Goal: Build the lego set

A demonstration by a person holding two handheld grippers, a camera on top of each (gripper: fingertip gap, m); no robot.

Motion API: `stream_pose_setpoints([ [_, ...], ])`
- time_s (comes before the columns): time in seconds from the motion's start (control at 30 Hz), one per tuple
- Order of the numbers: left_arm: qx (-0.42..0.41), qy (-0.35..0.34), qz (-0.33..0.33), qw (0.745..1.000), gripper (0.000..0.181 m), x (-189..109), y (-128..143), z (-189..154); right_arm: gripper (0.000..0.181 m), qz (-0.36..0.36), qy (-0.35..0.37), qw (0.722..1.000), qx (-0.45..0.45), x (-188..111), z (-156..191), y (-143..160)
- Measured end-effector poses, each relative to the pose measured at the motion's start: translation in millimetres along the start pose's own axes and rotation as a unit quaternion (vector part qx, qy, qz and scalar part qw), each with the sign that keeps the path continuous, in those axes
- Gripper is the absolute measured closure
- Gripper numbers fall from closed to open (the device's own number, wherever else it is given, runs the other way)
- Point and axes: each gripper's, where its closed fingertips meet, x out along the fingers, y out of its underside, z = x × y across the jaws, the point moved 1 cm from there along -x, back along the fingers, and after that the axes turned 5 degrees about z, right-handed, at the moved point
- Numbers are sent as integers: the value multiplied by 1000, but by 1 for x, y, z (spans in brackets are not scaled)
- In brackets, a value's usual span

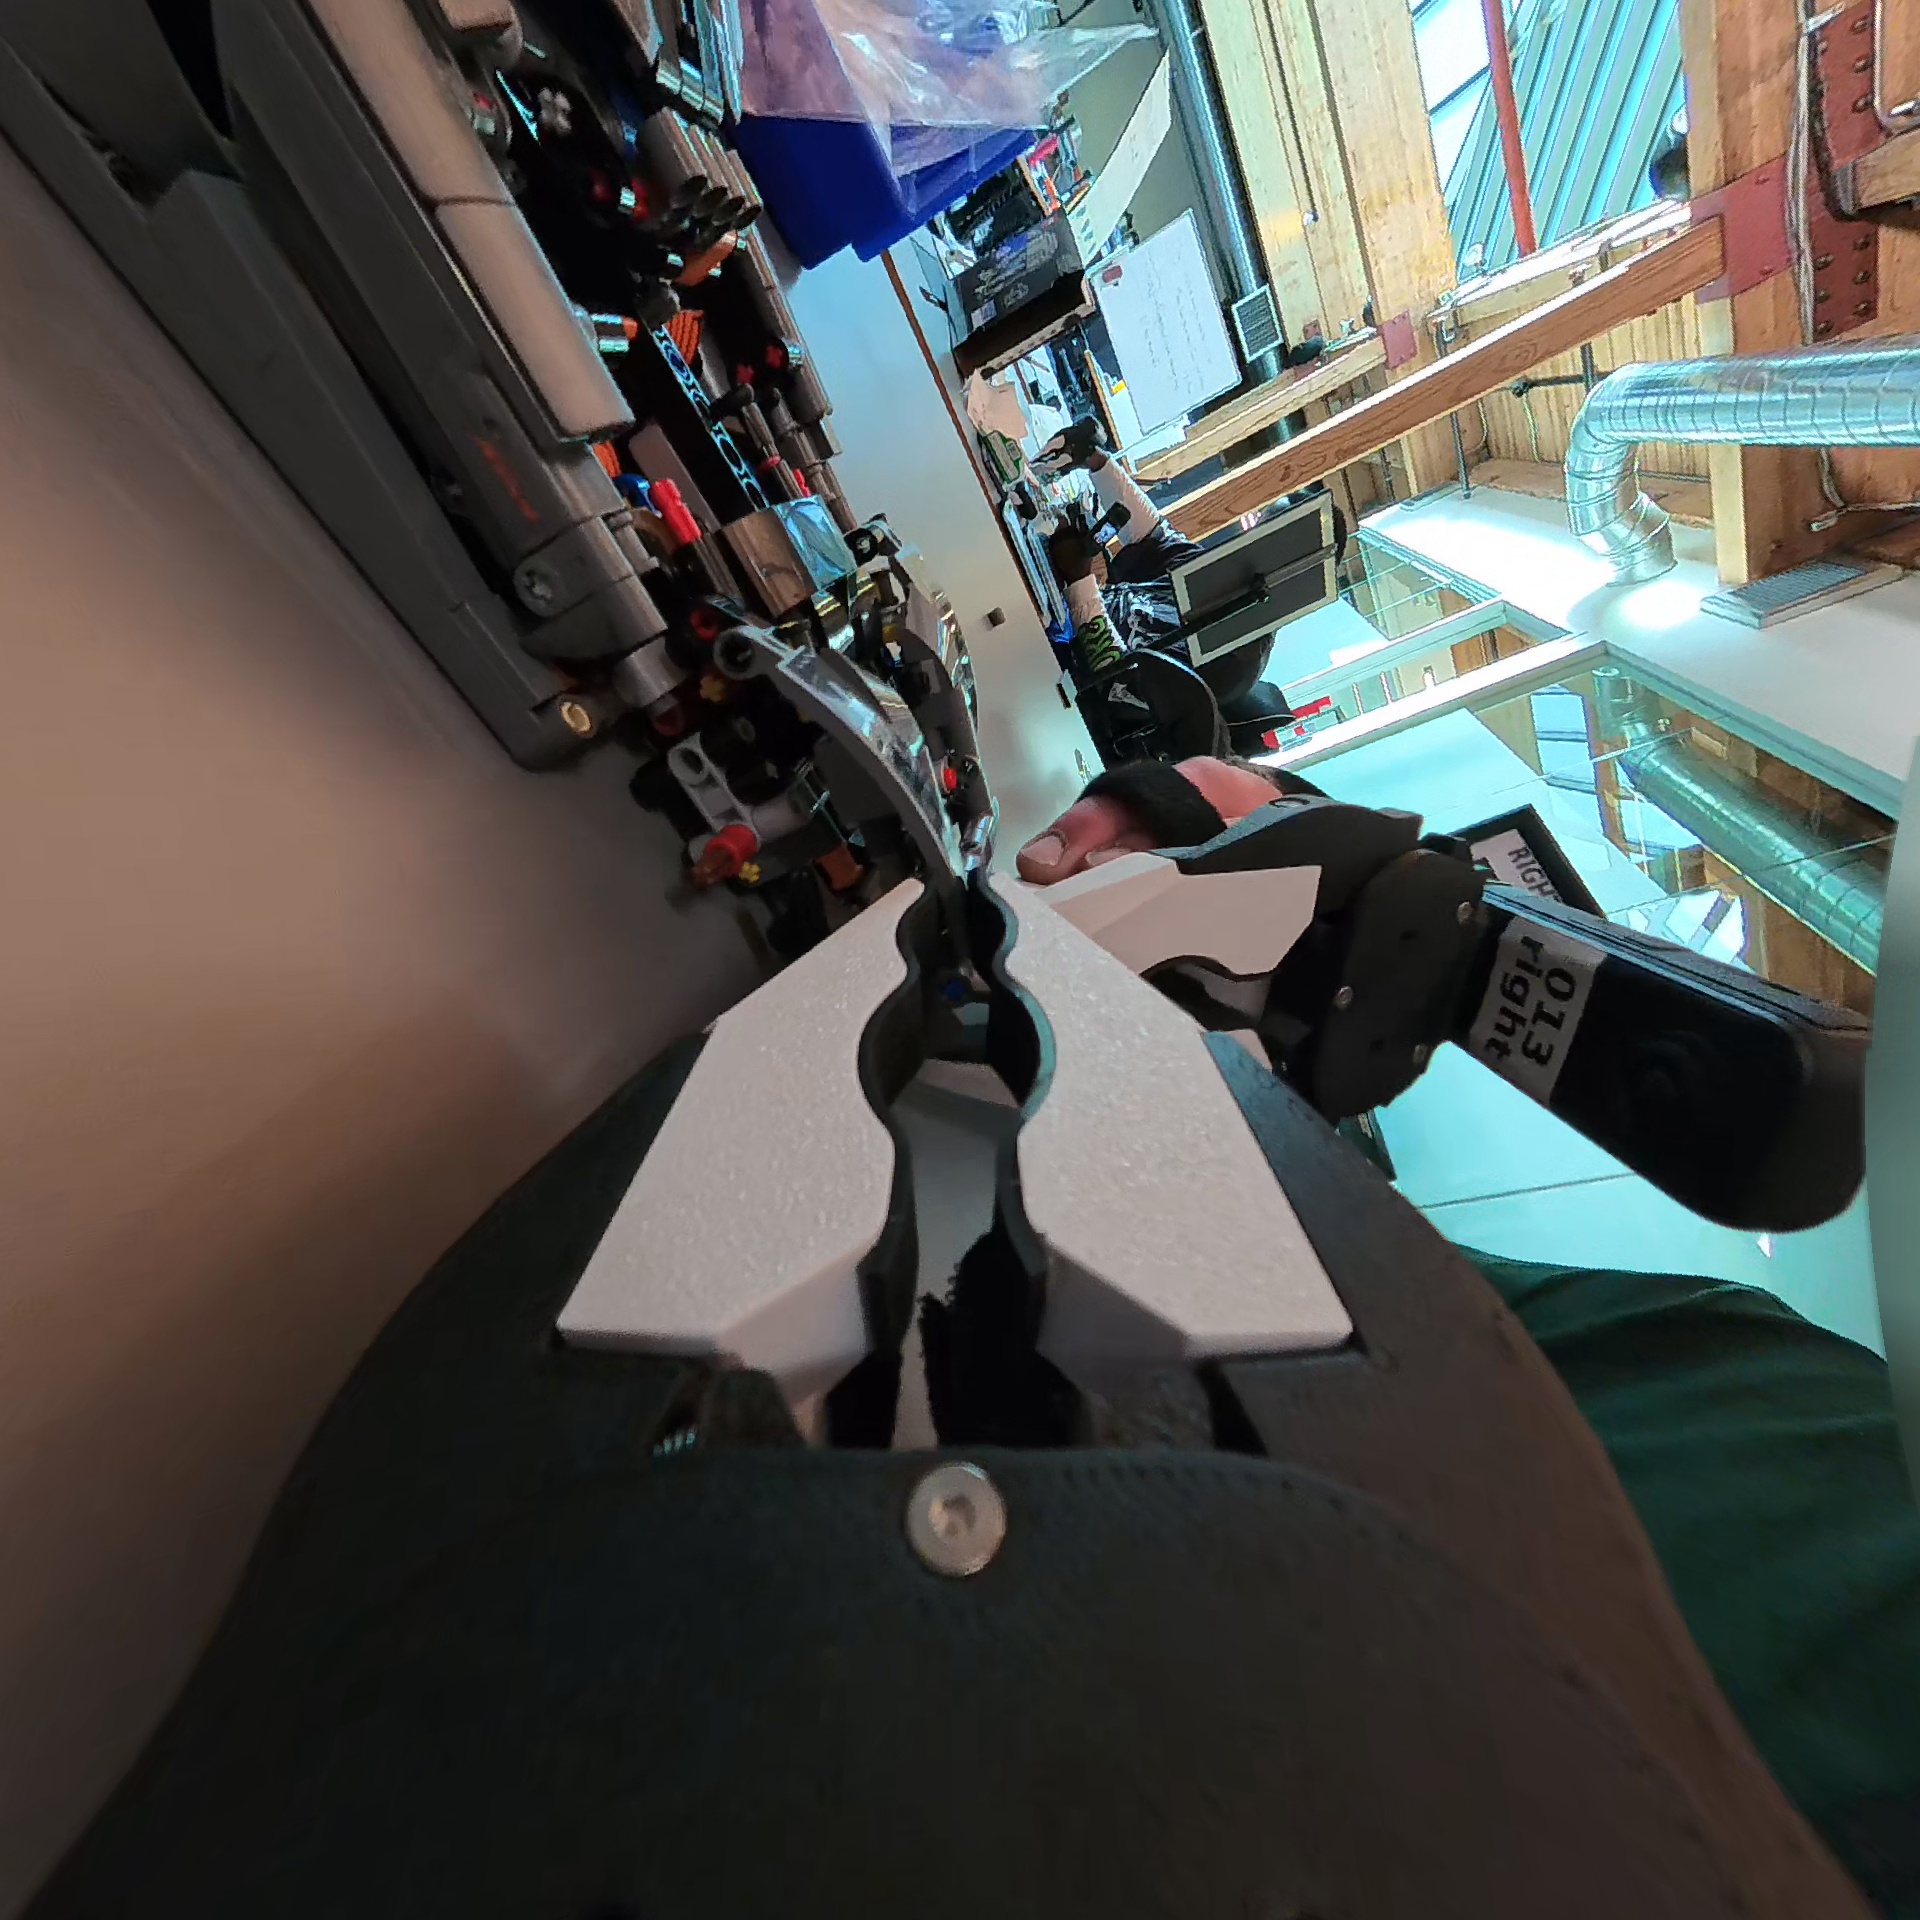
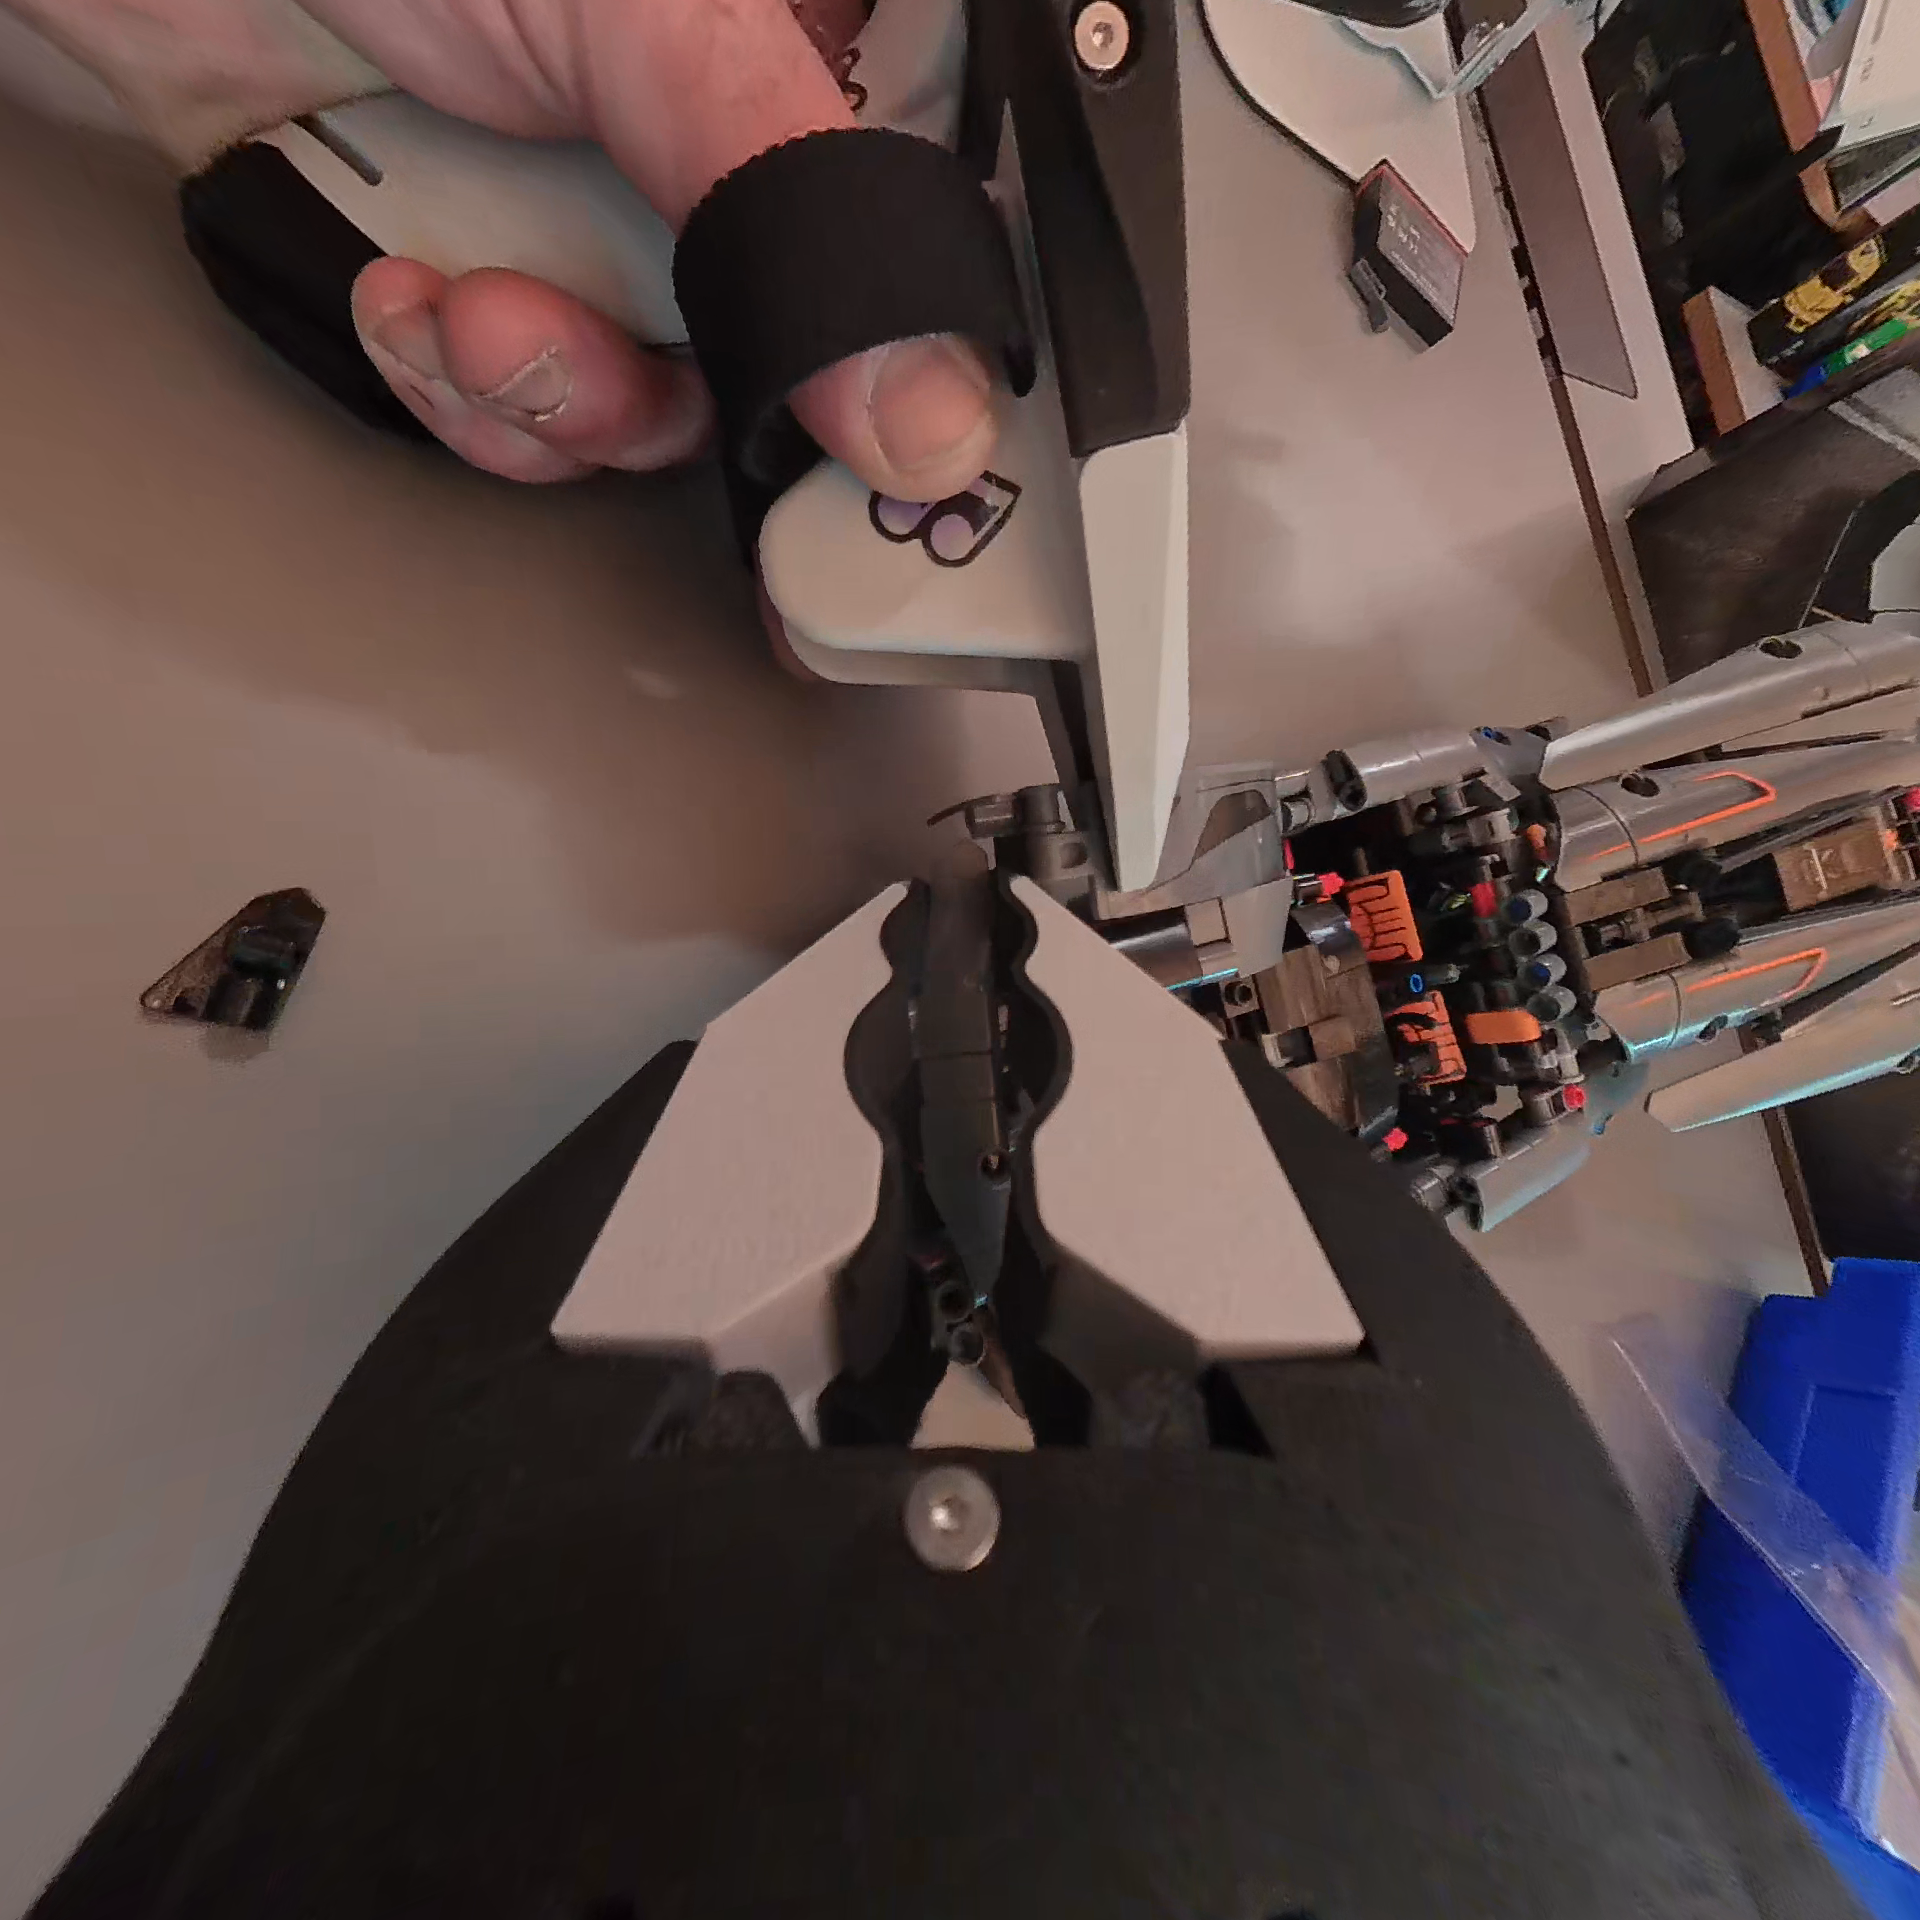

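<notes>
The lego model (image 2: 1558, 935), a grey, black and orange car, lies on the pale table (image 2: 416, 727); it also shows in the left wrist view (image 1: 727, 623). My left gripper (image 1: 961, 899) is shut on the model's front end, where a grey curved panel (image 1: 831, 707) ends. In the right wrist view it (image 2: 1091, 862) comes down from the top, held by a hand. My right gripper (image 2: 961, 894) is shut on a long dark lego piece (image 2: 961, 1039), its tip right at the model's front, beside the left gripper. The right gripper (image 1: 1070, 904) also shows in the left wrist view.
A small loose dark lego piece (image 2: 234, 961) lies on the table to the left. A blue bin (image 2: 1808, 1558) under clear plastic stands at the lower right. A small black box (image 2: 1408, 249) lies beyond the model. A person (image 1: 1143, 623) sits far off. The tips of both grippers are at nearly the same place.
</notes>
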Motion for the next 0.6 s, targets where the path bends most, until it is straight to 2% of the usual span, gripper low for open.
stream_pose_setpoints([
  [0.13,2,1,3,1000,177,2,1,-1,171,-4,1,1000,-5,-2,1,3],
  [0.27,37,-5,-16,999,151,-9,1,-6,170,-19,-5,1000,-1,-5,4,3],
  [0.33,95,-25,-18,995,149,-20,6,-10,170,-23,-8,1000,3,-6,4,4],
  [0.47,229,-84,35,969,157,-31,32,-17,171,-28,-14,999,5,-7,4,4],
  [0.6,329,-170,111,922,155,-17,44,-2,170,-31,-17,999,6,-8,5,4],
])
